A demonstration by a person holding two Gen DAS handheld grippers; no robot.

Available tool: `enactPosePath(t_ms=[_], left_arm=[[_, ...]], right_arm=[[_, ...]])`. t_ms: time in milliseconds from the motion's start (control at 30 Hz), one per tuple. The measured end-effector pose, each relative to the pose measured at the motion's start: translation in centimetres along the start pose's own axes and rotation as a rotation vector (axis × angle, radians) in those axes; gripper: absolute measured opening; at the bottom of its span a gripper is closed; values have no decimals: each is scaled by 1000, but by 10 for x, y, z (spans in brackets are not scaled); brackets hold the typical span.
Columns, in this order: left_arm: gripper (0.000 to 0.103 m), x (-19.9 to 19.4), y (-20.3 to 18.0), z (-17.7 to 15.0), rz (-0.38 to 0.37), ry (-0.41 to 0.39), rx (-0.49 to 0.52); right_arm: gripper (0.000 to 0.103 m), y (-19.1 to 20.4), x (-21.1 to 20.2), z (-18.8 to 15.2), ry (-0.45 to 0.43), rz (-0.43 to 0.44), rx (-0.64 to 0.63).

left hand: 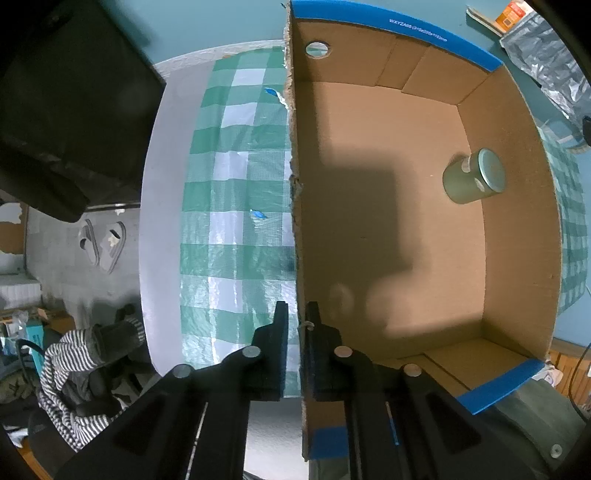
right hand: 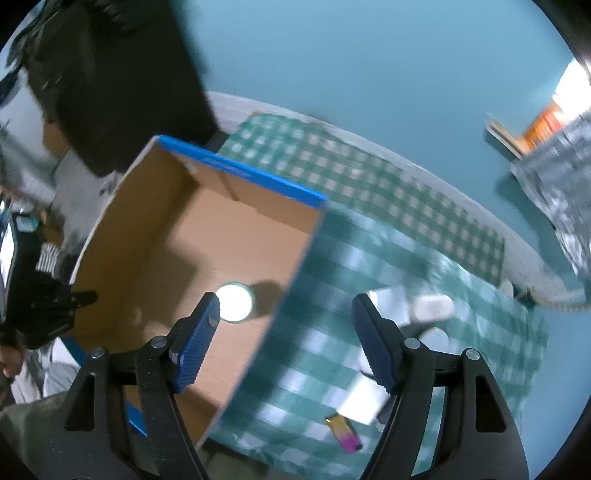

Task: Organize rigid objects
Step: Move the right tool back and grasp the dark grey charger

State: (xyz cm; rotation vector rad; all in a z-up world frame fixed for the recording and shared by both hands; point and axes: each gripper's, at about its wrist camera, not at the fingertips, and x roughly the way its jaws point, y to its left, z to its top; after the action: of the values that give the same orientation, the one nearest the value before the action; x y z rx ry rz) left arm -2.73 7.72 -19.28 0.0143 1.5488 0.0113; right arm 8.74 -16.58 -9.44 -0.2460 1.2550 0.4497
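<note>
An open cardboard box (left hand: pixel 517 166) with blue tape on its rims stands on a green checked tablecloth (left hand: pixel 236 221). A small green round jar (left hand: pixel 472 181) with a metal lid stands inside it near the right wall. My left gripper (left hand: pixel 297 314) is shut on the box's left wall, one finger on each side. In the right wrist view the box (right hand: pixel 122 221) is at the left with the jar (right hand: pixel 233 302) in it. My right gripper (right hand: pixel 284 306) is open and empty above the box's right wall. Blurred white objects (right hand: pixel 432 308) and a gold-and-pink lighter (right hand: pixel 343 432) lie on the cloth.
A black monitor (left hand: pixel 66 103) stands at the table's left. A silver foil bag (left hand: pixel 546 62) and an orange packet (left hand: pixel 511 14) are at the back right. Slippers (left hand: pixel 103 240) and striped clothing (left hand: pixel 74 369) lie on the floor to the left.
</note>
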Motion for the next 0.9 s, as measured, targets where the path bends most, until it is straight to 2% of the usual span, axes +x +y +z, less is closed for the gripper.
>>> enactPosePath(t_ms=[233, 367, 500, 900], left_arm=[[4, -4, -3, 1, 4, -9, 13], [4, -5, -3, 2, -2, -7, 8], [4, -7, -4, 3, -1, -7, 9], [4, -6, -2, 1, -2, 6, -3]], right_arm=[[74, -68, 4, -29, 48, -45, 193], [74, -105, 16, -52, 98, -86, 295], [74, -134, 32, -75, 142, -90, 373], [74, -167, 80, -118, 220, -61, 470]])
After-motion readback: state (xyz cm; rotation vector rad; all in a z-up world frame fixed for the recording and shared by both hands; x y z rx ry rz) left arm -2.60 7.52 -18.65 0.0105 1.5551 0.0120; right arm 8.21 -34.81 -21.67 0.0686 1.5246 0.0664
